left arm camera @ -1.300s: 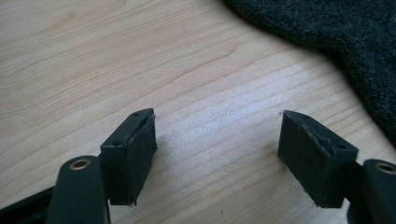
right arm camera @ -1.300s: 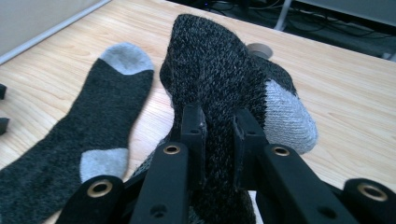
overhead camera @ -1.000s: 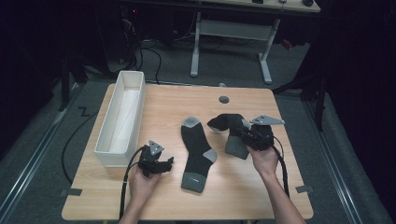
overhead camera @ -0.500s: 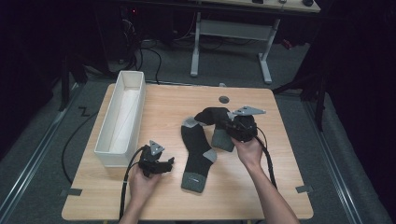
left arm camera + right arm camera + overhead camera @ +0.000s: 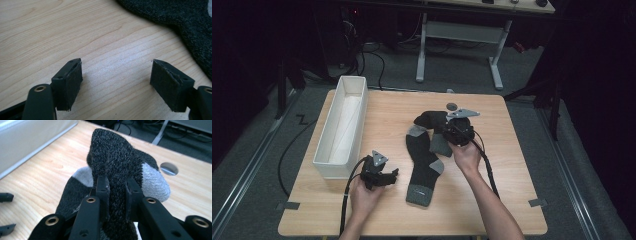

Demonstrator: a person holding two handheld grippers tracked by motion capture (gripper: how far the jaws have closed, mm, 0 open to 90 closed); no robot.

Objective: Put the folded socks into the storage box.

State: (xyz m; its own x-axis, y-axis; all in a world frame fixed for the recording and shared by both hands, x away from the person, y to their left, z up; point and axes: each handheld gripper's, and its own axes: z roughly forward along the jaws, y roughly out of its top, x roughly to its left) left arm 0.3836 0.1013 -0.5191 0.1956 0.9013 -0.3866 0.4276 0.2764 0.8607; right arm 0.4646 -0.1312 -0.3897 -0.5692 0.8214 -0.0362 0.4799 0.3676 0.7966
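Observation:
A dark sock with grey heel and toe [image 5: 423, 162] lies flat on the wooden table [image 5: 512, 200], lengthwise at its centre. A second matching sock [image 5: 430, 120] hangs bunched just right of the flat one's top, overlapping it. My right gripper [image 5: 448, 134] is shut on it. In the right gripper view the dark knit [image 5: 113, 162] is pinched between the two black jaws of my right gripper [image 5: 117, 186], a grey patch [image 5: 153, 182] beside them. My left gripper [image 5: 388, 176] rests low at the table's front left, open. In its own view my left gripper [image 5: 116, 75] has bare wood between the jaws, the flat sock's edge [image 5: 185, 17] beyond.
A long white bin [image 5: 341, 131] stands along the table's left edge, nothing visible inside. A round grey grommet [image 5: 452, 106] sits in the tabletop at the back. Bare wood lies at the right and front of the table. Cables trail from both grippers toward the person.
My right gripper has carried the bunched sock leftward, from the table's right side to over the top of the flat sock. The left gripper has stayed put.

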